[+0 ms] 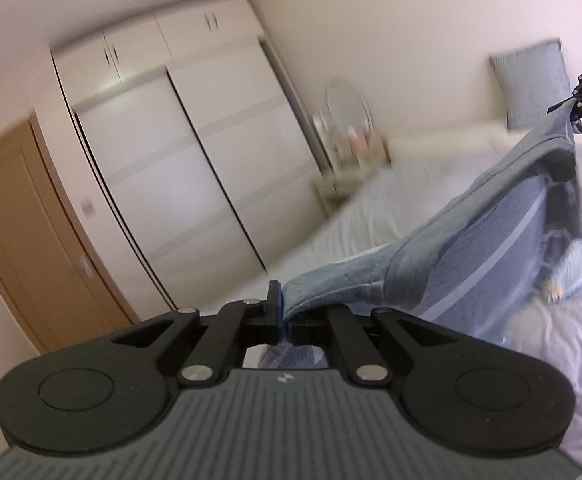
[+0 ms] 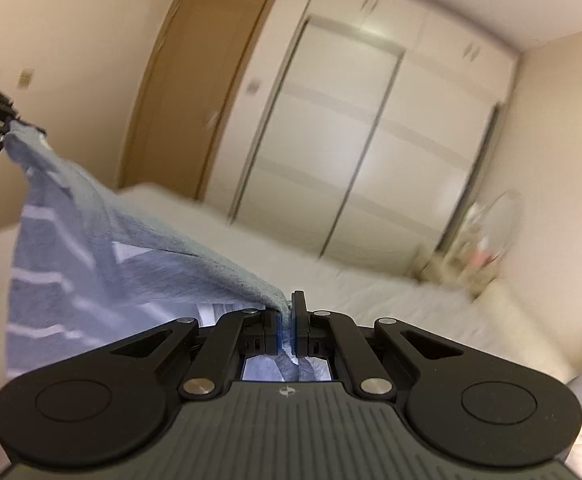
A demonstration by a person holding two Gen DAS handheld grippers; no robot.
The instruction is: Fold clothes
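A blue garment with pale stripes [image 1: 471, 248] hangs stretched in the air between my two grippers, above the bed. My left gripper [image 1: 285, 312] is shut on one end of its edge. In the left wrist view the right gripper [image 1: 577, 114] pinches the other end at the far right. My right gripper [image 2: 289, 320] is shut on the blue garment [image 2: 91, 240], whose striped body hangs down to the left. The left gripper [image 2: 5, 130] shows at the far left edge, clamped on the cloth's other end.
A bed with a pale sheet [image 1: 563, 340] lies below the garment, with a blue-grey pillow [image 1: 531, 80] against the wall. White sliding wardrobes [image 1: 179, 160] and a wooden door [image 2: 199, 80] stand beyond. A small side table with a round mirror [image 1: 349, 108] sits by the bed.
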